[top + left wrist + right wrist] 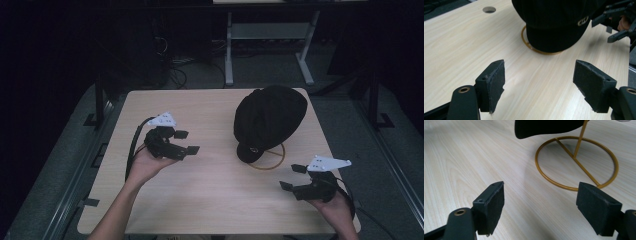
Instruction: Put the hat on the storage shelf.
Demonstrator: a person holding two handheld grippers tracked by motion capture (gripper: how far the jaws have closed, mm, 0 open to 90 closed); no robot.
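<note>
Your left gripper (186, 142) at centre left of the high view, palm up, jaws wide with nothing between, your right gripper (293, 177) at lower right, likewise agape and empty, black cap (270, 119) on its gold wire stand (272, 162) right of centre on the table (210, 200).

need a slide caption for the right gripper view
Open right tongs face the gold wire stand holding a black cap.

Your high view sits above the near edge of the tabletop (210, 200), looking forward and down, far enough to take in all four edges. Each gripper view rides low and close over the wood, facing the black cap (270, 120) on its gold stand (576, 162) from opposite sides. All three share that cap and stand.
</note>
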